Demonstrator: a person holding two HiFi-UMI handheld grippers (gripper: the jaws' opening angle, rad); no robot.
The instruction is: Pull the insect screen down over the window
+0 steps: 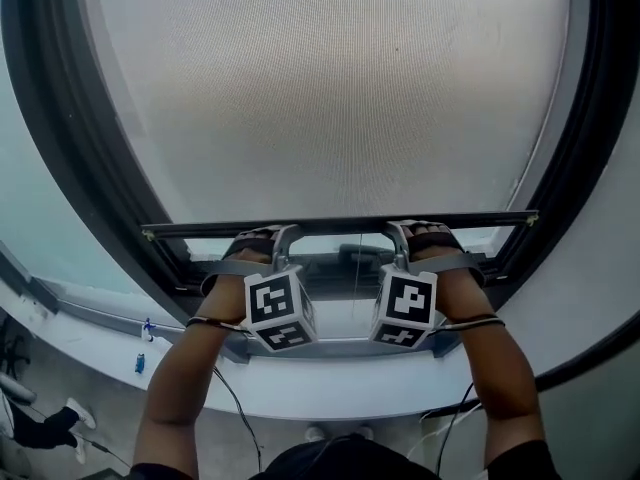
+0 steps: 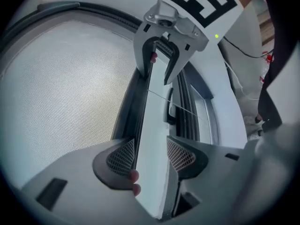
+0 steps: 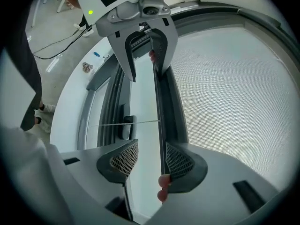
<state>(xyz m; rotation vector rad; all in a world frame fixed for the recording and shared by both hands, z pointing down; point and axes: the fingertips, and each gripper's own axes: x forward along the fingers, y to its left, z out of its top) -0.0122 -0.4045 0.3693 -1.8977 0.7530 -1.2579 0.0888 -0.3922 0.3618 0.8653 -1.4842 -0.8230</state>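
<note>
Insect screen (image 1: 340, 88) covers most of window; bottom bar (image 1: 340, 225) near window sill (image 1: 330, 380). Left gripper (image 2: 151, 156), right gripper (image 3: 151, 159): jaws spread, straddling bar, not pinching. We judge short final pull remains.

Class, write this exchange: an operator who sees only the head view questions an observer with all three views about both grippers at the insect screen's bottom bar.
Operator: Are the jaws at my left clamped on the bottom bar?
Observer: No. The left gripper has its jaws apart; the bar runs by the screen-side pad, with a wide gap to the other.
Operator: And the right?
Observer: The right gripper is open too, and fingertips show beside its screen-side pad.
</note>
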